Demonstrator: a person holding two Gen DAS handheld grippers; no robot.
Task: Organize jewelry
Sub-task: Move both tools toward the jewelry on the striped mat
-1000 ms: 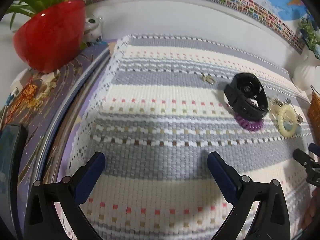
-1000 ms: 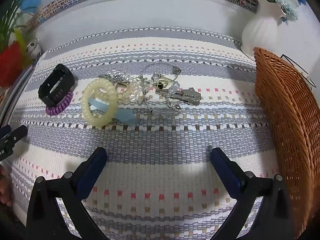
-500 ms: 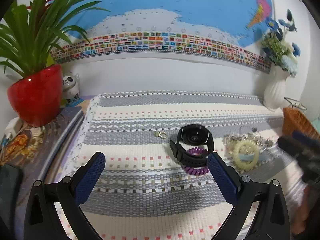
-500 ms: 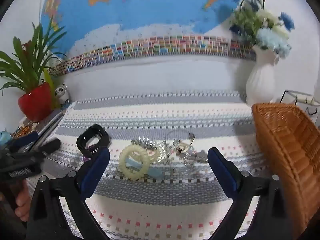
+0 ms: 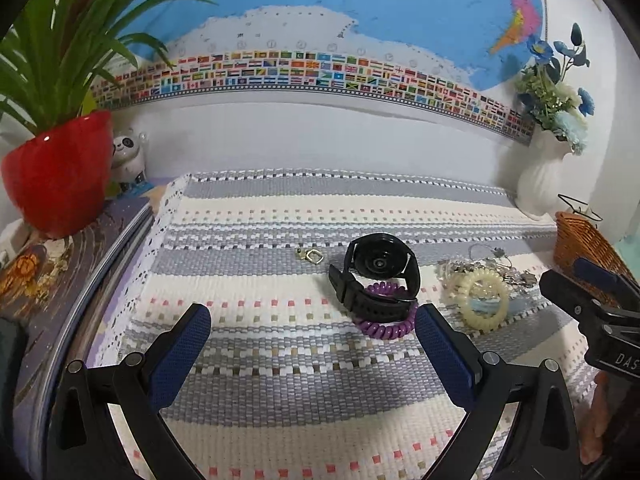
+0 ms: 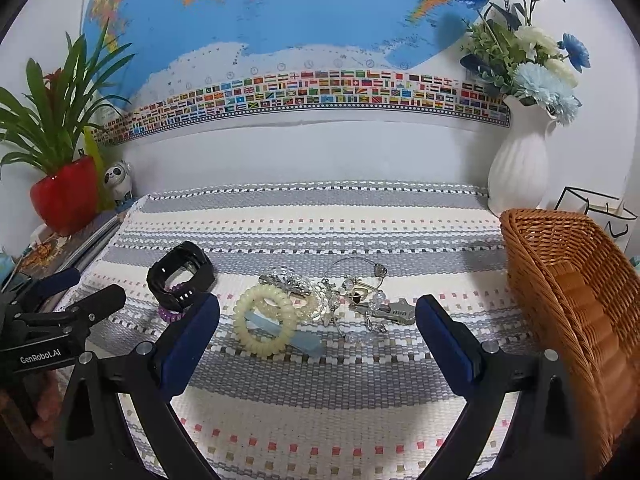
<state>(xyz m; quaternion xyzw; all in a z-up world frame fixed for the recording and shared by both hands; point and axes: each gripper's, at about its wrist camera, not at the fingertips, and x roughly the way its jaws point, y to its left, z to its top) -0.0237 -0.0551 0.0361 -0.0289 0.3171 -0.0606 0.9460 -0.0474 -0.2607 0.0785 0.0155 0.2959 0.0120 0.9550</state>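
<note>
A black watch lies on a purple spiral hair tie in the middle of the woven striped mat. A small gold clasp sits to its left. To the right are a cream spiral hair tie, a pale blue clip, a heap of clear bead jewelry and a key. My left gripper is open just short of the watch. Also open, my right gripper hovers in front of the bead heap. Neither holds anything.
A wicker basket stands at the mat's right edge beside a white vase of flowers. At the left are a red plant pot, a panda figure and a patterned book. A wall map hangs behind.
Both wrist views have tilted up from looking down on the mat to level, bringing the wall map and vase into sight. Both grippers stayed open; the jewelry has not moved.
</note>
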